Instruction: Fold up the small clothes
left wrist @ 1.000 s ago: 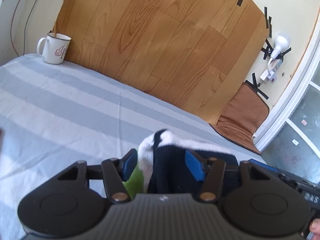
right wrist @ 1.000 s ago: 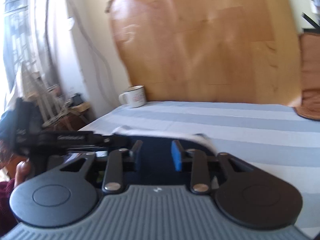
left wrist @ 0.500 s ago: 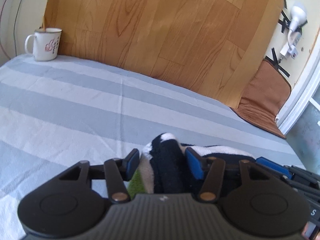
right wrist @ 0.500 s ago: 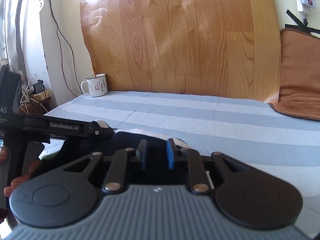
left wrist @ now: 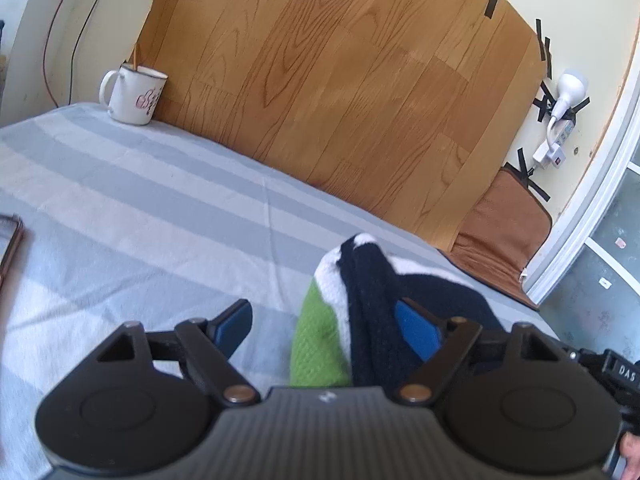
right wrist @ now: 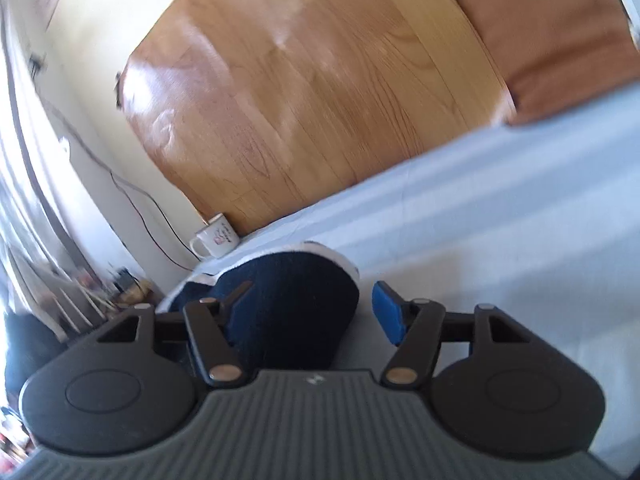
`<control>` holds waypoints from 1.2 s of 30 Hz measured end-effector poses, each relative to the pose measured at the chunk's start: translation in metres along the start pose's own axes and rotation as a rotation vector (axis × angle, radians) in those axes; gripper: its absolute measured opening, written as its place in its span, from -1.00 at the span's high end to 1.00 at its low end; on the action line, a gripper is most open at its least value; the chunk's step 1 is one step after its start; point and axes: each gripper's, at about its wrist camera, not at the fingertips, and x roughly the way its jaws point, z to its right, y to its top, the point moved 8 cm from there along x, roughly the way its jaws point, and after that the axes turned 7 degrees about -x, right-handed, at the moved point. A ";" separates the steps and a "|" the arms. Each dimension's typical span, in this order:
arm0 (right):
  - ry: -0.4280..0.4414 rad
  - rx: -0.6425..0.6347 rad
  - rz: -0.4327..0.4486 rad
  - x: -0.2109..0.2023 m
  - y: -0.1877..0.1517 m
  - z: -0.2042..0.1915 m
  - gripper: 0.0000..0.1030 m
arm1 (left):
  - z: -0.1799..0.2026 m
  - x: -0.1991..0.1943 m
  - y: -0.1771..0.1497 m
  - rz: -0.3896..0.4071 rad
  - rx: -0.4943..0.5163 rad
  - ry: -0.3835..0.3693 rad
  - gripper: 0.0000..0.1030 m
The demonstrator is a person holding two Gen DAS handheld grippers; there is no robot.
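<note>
On the striped bedsheet (left wrist: 140,216), from the left wrist, we see our left gripper (left wrist: 326,326) opening wide; the folded garment (left wrist: 360,304) lies between its jaws, gap beside the left pad. From the right wrist, our right gripper (right wrist: 312,308) is opening too, the garment's navy fold (right wrist: 292,300) between its parted pads.

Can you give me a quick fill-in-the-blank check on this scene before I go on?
1. The garment between the left gripper fingers is navy, white and ____.
2. The white mug stands against the ____ panel.
3. The bedcover is patterned with ____.
Answers: green; wooden; stripes
</note>
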 end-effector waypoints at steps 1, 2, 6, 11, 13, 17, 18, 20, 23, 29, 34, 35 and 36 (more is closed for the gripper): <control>0.017 0.042 0.000 0.000 -0.002 0.004 -0.29 | -0.002 0.001 -0.002 -0.002 -0.009 -0.002 -0.58; 0.024 0.074 0.000 0.001 -0.005 0.008 -0.29 | -0.004 0.002 -0.003 0.000 -0.013 -0.002 -0.60; 0.021 0.175 0.000 0.004 -0.014 0.024 -0.24 | -0.006 -0.002 -0.003 0.029 -0.013 -0.009 -0.63; 0.070 0.230 0.034 -0.003 -0.012 0.025 -0.28 | -0.004 -0.003 -0.005 0.051 0.002 0.002 -0.67; 0.070 0.227 0.036 -0.004 -0.012 0.023 -0.28 | -0.005 -0.001 -0.006 0.044 -0.001 0.004 -0.67; 0.070 0.225 0.037 -0.002 -0.010 0.023 -0.28 | -0.007 0.001 -0.007 0.040 -0.009 0.014 -0.71; 0.070 0.225 0.038 -0.002 -0.010 0.023 -0.28 | -0.007 0.000 -0.007 0.043 -0.008 0.015 -0.71; 0.070 0.226 0.040 -0.004 -0.012 0.026 -0.28 | -0.006 0.000 -0.007 0.047 -0.004 0.019 -0.72; 0.067 0.224 0.040 -0.004 -0.013 0.027 -0.28 | -0.006 0.000 -0.006 0.046 -0.004 0.020 -0.72; 0.064 0.219 0.038 -0.005 -0.012 0.028 -0.28 | -0.006 0.000 -0.006 0.050 -0.003 0.023 -0.73; 0.064 0.219 0.038 -0.005 -0.012 0.028 -0.28 | -0.007 0.000 -0.006 0.049 -0.003 0.023 -0.74; 0.065 0.219 0.038 -0.005 -0.012 0.028 -0.28 | -0.007 0.000 -0.006 0.049 -0.003 0.023 -0.74; 0.065 0.219 0.038 -0.005 -0.012 0.028 -0.28 | -0.007 0.000 -0.006 0.049 -0.003 0.023 -0.74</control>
